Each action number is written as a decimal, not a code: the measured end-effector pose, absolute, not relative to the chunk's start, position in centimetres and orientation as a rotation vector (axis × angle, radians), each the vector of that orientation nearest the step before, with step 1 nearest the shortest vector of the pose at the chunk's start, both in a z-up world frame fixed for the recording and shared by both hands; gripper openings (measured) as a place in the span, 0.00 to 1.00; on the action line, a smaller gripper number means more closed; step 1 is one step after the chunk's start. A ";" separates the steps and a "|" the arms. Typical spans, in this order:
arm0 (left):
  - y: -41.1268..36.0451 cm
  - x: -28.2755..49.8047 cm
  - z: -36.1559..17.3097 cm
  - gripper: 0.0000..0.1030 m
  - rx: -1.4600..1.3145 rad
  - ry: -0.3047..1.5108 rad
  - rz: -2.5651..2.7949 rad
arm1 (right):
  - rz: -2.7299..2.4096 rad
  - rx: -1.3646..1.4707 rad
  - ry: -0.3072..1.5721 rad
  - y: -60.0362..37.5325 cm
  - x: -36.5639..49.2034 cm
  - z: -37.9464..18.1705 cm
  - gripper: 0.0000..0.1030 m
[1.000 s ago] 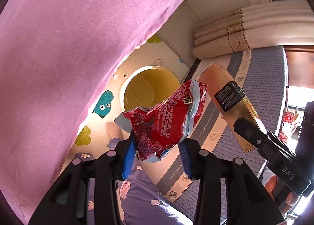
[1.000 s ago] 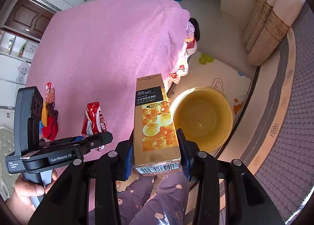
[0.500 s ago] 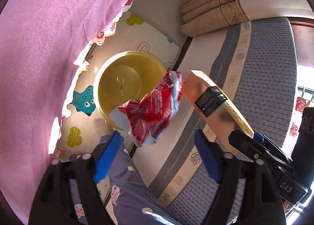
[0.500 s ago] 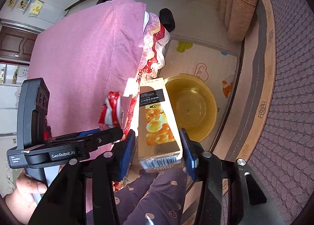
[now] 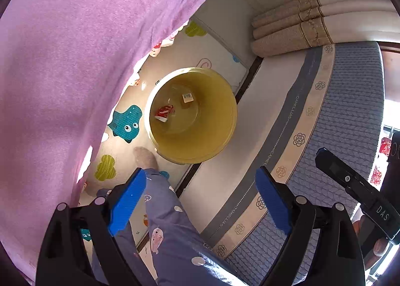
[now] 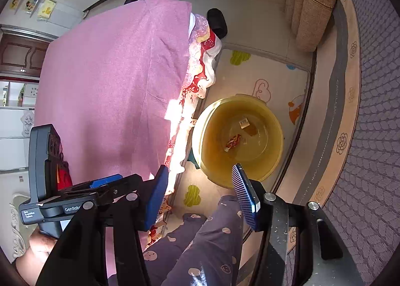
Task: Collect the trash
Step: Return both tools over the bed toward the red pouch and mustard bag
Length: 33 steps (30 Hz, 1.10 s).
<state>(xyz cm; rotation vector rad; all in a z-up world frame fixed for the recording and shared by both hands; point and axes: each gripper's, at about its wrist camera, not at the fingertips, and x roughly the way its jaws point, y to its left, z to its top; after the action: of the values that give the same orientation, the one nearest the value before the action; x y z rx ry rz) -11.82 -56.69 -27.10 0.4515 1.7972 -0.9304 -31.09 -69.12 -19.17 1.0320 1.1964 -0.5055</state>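
Observation:
A yellow plastic bucket (image 5: 220, 136) stands on the play mat below me, also in the right wrist view (image 6: 275, 151). Inside it lie a red snack wrapper (image 5: 164, 112) (image 6: 233, 142) and a gold carton (image 5: 187, 99) (image 6: 247, 125) seen end-on. My left gripper (image 5: 200, 201) is open and empty, high above the bucket. My right gripper (image 6: 200, 196) is open and empty too, above the bucket's near rim.
A pink-covered table (image 5: 75, 61) (image 6: 112, 86) rises at the left. A grey patterned mattress (image 5: 350, 111) (image 6: 370, 111) lies at the right. The person's leg in purple pyjamas (image 5: 165, 231) (image 6: 212, 248) stands by the bucket. Rolled mats (image 5: 312, 31) lie beyond.
Both grippers opened. The red wrapper and the gold carton dropped from them into the yellow bucket.

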 end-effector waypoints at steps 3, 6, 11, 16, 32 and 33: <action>-55.2 -10.0 -25.5 0.86 0.421 1.750 -0.912 | -0.466 0.981 1.202 -68.1 -28.6 -18.1 0.51; -53.2 -8.1 -23.9 0.86 0.380 1.713 -0.891 | -0.424 0.932 1.208 -66.6 -26.0 -16.9 0.51; -48.0 -5.3 -21.8 0.86 0.304 1.656 -0.838 | -0.340 0.861 1.218 -63.2 -21.0 -15.3 0.51; -41.1 -2.5 -20.4 0.86 0.219 1.620 -0.759 | -0.234 0.780 1.241 -58.3 -15.4 -14.0 0.51; -18.1 8.8 -18.5 0.86 -0.029 1.540 -0.464 | 0.068 0.551 1.285 -38.5 1.2 -12.0 0.51; -16.9 9.3 -18.5 0.86 -0.039 1.537 -0.452 | 0.082 0.538 1.285 -37.3 1.9 -12.0 0.51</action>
<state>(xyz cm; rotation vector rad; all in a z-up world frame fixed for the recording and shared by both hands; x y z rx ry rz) 9.32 -16.89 -18.48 -0.0388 1.5370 -0.4524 1.94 -37.29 -11.96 0.5383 1.2850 0.0817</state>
